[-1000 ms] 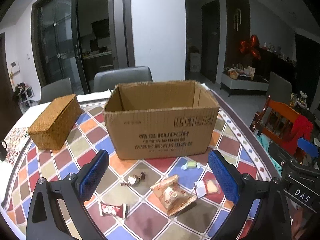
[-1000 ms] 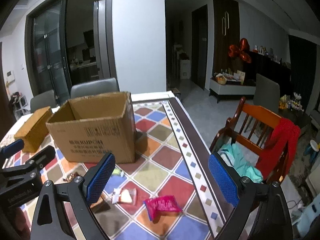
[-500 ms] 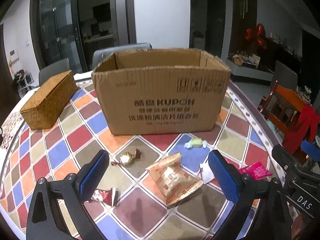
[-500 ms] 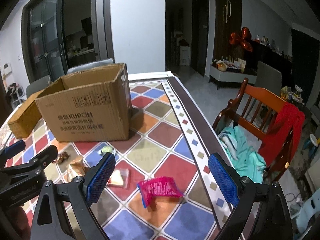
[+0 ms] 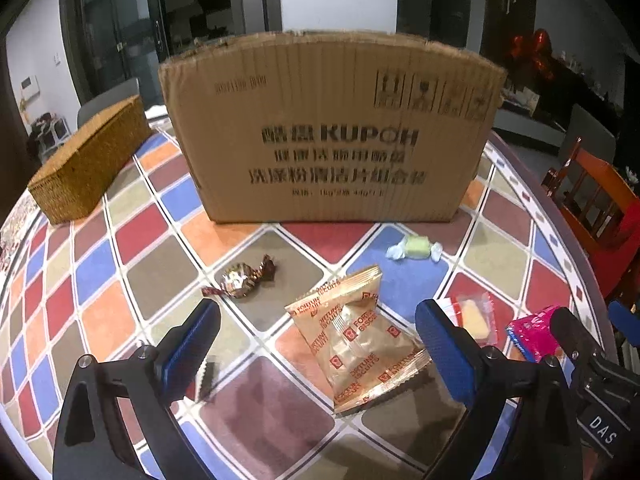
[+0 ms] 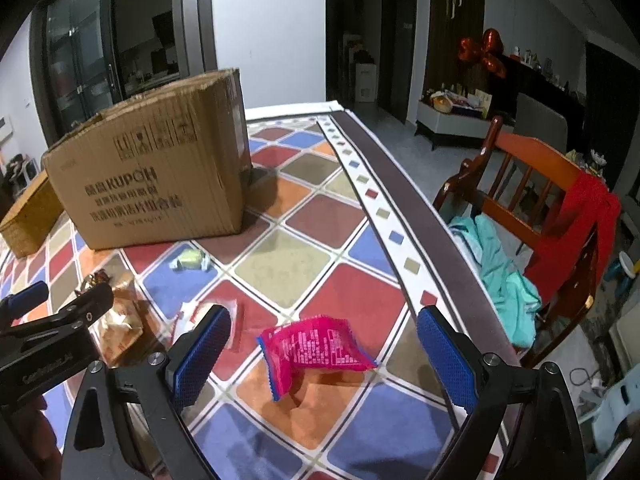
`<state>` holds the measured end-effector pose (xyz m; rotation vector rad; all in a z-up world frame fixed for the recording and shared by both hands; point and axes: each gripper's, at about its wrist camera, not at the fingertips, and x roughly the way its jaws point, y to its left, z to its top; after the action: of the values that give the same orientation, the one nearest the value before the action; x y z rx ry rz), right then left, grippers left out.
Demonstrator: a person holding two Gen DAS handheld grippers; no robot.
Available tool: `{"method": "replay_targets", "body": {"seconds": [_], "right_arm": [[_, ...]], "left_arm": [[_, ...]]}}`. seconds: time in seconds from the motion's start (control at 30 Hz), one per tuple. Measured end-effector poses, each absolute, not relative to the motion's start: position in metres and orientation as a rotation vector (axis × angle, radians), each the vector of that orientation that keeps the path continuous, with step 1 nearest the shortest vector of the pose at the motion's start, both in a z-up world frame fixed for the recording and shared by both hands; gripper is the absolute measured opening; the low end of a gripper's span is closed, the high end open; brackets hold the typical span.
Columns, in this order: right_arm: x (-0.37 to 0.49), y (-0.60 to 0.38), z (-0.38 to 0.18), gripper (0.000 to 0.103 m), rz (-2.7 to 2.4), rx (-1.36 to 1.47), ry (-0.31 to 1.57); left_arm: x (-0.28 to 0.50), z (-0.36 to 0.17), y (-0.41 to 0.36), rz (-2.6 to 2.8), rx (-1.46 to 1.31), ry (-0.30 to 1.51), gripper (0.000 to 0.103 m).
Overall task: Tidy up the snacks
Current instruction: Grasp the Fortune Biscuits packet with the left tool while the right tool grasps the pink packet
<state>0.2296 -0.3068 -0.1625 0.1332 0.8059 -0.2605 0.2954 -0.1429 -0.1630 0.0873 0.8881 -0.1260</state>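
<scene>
Loose snacks lie on the table (image 5: 132, 232) in front of the box (image 5: 332, 128), probably their container. Left gripper (image 5: 316, 344), fingers spread and empty, hangs low with the gold pack (image 5: 360, 344) between its pads. Right gripper (image 6: 324, 354), likewise spread and empty, brackets the pink pack (image 6: 316, 346) near the table edge.

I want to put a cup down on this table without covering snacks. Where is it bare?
Bare tiles lie between the brown cardboard box and the table's dark border stripe. Crowded: in front of the box, around the gold biscuit packet and pink foil packet.
</scene>
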Motion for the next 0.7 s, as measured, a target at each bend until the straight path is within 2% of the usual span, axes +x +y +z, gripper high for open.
{"method": "replay_targets", "body": {"seconds": [0.17,0.23,0.33,0.4,0.47,0.53,0.6,0.7], "right_arm": [[0.237,-0.306,-0.179,0.095,-0.262,0.132,0.852],[0.24,-0.306,-0.185,0.095,-0.263,0.13,0.868],[0.242,-0.307,-0.192,0.095,-0.266,0.137,0.887],[0.242,-0.31,-0.195,0.095,-0.269,0.15,0.9],[0.242,-0.313,-0.201,0.094,-0.271,0.178,0.917],[0.242,-0.314,-0.204,0.085,-0.268,0.187,0.929],[0.241,-0.314,-0.203,0.07,-0.273,0.178,0.923],[0.241,-0.314,-0.2,0.064,-0.26,0.184,0.92]], "left_arm": [[0.305,-0.18,-0.142,-0.106,0.071,0.944,0.096],[0.307,-0.185,-0.141,-0.11,0.06,0.961,0.091],[0.31,-0.191,-0.143,-0.128,0.061,0.976,0.079],[0.31,-0.196,-0.145,-0.144,0.061,0.991,0.064],[0.31,-0.2,-0.146,-0.154,0.067,0.999,0.056],[0.309,-0.2,-0.148,-0.162,0.079,0.988,0.054],[0.31,-0.2,-0.148,-0.169,0.079,0.985,0.051],[0.308,-0.197,-0.15,-0.181,0.087,0.977,0.047]]}}
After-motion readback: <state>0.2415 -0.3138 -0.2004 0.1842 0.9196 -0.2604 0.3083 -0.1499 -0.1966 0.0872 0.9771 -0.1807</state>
